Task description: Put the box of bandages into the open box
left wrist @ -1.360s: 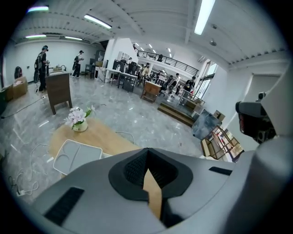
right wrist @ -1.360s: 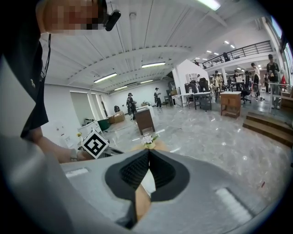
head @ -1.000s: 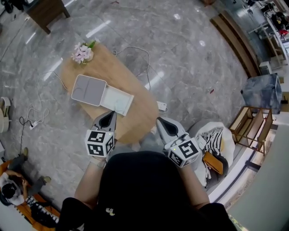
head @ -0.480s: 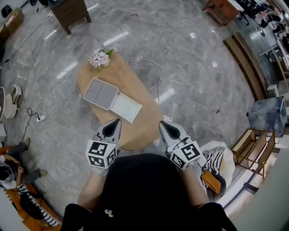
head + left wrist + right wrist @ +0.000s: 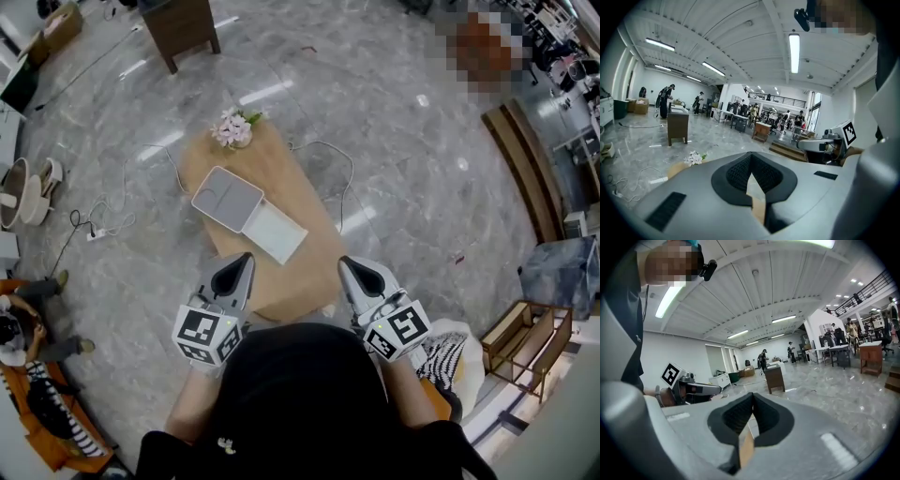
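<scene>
Left claw (image 5: 246, 257) near open box (image 5: 228, 199), flowers (image 5: 232, 128) beyond.

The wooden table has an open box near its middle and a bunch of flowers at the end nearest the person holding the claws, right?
Not quite. The head view shows the flowers at the wooden table's far end, beyond the open box, which does lie near the middle.
</scene>
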{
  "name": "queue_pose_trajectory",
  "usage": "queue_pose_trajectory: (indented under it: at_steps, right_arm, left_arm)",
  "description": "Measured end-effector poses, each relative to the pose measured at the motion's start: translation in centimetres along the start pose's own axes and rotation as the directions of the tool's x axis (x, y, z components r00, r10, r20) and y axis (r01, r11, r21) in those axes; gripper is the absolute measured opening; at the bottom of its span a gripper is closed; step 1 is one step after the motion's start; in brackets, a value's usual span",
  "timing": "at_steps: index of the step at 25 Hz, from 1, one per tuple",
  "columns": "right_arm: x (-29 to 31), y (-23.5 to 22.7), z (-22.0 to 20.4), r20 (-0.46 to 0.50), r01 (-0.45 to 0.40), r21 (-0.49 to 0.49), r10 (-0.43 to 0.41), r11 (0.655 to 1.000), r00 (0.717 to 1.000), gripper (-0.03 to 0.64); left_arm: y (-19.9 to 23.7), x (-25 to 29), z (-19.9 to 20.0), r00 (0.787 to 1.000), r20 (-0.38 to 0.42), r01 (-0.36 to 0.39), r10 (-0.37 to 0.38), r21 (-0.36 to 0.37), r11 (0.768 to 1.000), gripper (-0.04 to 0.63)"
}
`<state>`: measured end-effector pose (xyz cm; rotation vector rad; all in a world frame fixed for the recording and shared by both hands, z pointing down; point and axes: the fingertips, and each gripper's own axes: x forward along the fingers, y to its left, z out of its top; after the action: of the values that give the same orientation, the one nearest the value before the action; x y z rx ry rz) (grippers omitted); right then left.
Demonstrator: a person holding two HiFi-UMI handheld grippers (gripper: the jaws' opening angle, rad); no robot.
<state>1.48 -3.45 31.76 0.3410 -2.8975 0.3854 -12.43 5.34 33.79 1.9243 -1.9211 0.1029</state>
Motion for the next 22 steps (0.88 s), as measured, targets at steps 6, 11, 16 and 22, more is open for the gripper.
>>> queue_pose_trajectory:
  at_steps: [6,11,16,22]
  right_arm:
    - [0.3,1.0,1.2,0.013,-0.038,-0.028,0.038,0.999,0.999,-0.002]
    - [0.7,1.4,1.9,0.022,-0.054,-0.041,0.055,0.998,0.998,-0.002]
    - [1.2,2.0,2.3,0.029,-0.071,-0.056,0.073,0.996,0.997,-0.002]
    - [1.3,2.4,2.6,0.027,-0.075,-0.07,0.077,0.995,0.997,-0.002]
  left_arm:
    - [0.2,-2.0,2.0,0.997,0.064,-0.035,0.034,0.013,0.999,0.014]
    - [0.5,-2.8,2.8,0.993,0.108,-0.055,0.055,-0.001,0.998,0.014]
    - [0.6,-3.0,2.8,0.991,0.119,-0.054,0.055,-0.008,0.998,0.014]
    - [0.7,-3.2,2.7,0.991,0.119,-0.055,0.056,-0.015,0.998,0.014]
